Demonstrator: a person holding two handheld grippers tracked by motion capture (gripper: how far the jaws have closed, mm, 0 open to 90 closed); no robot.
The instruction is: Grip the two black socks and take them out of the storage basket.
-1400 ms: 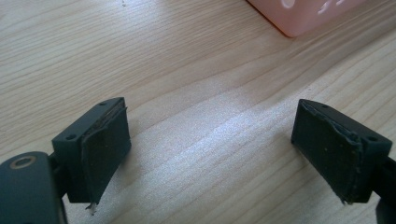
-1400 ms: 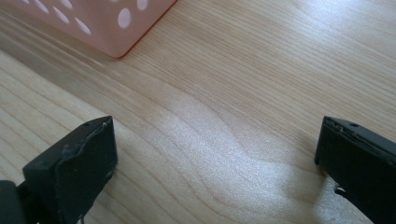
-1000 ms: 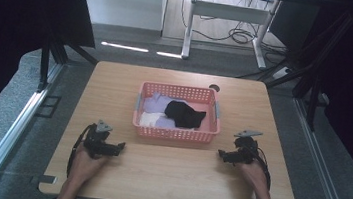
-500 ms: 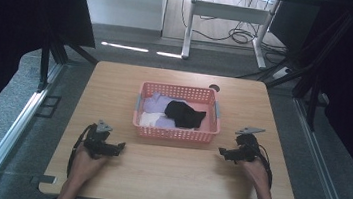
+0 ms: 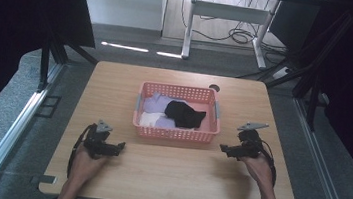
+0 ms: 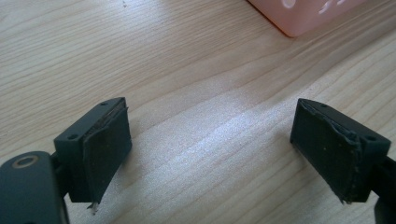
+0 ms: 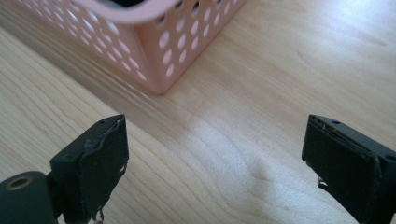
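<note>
Pink plastic basket with round holes (image 5: 176, 129) stands in the middle of the light wooden desk (image 5: 165, 179), and inside it lie a black cloth (image 5: 183, 114) and pale lilac and white cloths (image 5: 155, 112). The left tongs (image 5: 120, 146) rest on the desk near the basket's left front corner, spread wide with nothing between them. The right tongs (image 5: 223, 147) are just beside the right front corner, also spread and holding nothing.
</note>
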